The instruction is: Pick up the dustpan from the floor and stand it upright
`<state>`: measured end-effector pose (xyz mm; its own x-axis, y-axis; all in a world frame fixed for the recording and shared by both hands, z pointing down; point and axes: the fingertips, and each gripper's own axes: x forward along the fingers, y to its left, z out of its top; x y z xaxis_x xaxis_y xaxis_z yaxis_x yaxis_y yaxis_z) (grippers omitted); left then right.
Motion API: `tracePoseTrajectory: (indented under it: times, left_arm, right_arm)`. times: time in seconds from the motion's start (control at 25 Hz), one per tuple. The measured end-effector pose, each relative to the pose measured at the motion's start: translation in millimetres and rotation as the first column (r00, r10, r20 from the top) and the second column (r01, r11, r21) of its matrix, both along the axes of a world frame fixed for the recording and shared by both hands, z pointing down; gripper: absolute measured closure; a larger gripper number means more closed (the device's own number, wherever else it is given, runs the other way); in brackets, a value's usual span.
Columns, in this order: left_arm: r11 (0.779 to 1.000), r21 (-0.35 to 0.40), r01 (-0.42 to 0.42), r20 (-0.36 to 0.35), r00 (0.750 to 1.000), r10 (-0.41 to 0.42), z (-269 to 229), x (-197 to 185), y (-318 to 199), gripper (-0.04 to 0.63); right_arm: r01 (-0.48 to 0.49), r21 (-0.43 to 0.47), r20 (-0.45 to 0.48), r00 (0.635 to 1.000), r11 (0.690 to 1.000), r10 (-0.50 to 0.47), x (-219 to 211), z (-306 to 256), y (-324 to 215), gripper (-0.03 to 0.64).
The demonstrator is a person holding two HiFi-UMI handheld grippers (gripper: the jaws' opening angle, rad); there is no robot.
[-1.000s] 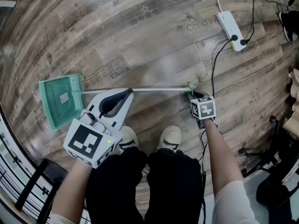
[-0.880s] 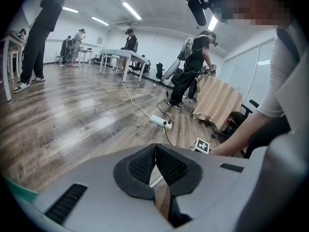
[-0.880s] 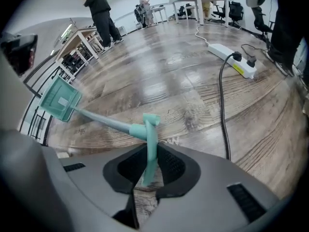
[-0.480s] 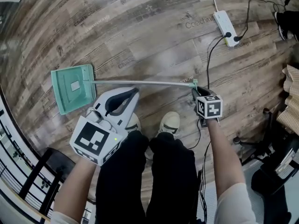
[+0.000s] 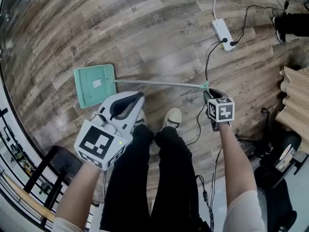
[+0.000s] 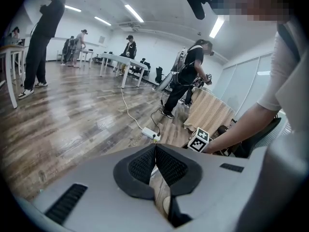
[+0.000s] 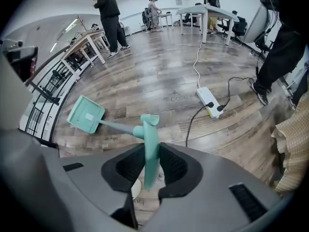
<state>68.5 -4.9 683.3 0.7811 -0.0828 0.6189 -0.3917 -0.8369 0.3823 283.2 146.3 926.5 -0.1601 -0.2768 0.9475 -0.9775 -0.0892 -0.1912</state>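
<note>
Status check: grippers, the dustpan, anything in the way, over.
Left gripper shut, empty. Right gripper on the dustpan handle tip, jaws opening. Dustpan not upright yet. Power strip cable runs close by the right gripper.

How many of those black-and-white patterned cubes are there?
2. One marker cube sits on the left gripper, lower left in the head view. The other sits on the right gripper, whose jaws, now opening, hold the green dustpan handle. None seems hidden.

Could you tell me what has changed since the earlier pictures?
The right gripper has raised the dustpan by its green handle, which sits between its opening fingers. The left gripper rose too, still shut and empty. The power strip stayed put.
</note>
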Motion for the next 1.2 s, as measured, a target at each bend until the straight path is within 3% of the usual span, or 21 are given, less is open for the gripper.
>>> tracePoseTrajectory:
  times: [0.6,1.2]
  left_arm:
    - [0.991,-0.038,0.128,-0.025,0.991,-0.129,-112,-41,20,0.571]
    - [0.981,-0.049,0.186,-0.047,0.981,-0.188,-184,-60,47,0.571]
  right_arm:
    - [0.043,0.015,-0.023,0.999,0.999,-0.043,-3,-143,-17,0.499]
    - [0.113,0.001,-0.025,0.993,0.994,-0.113,-43,-220,-15,0.500]
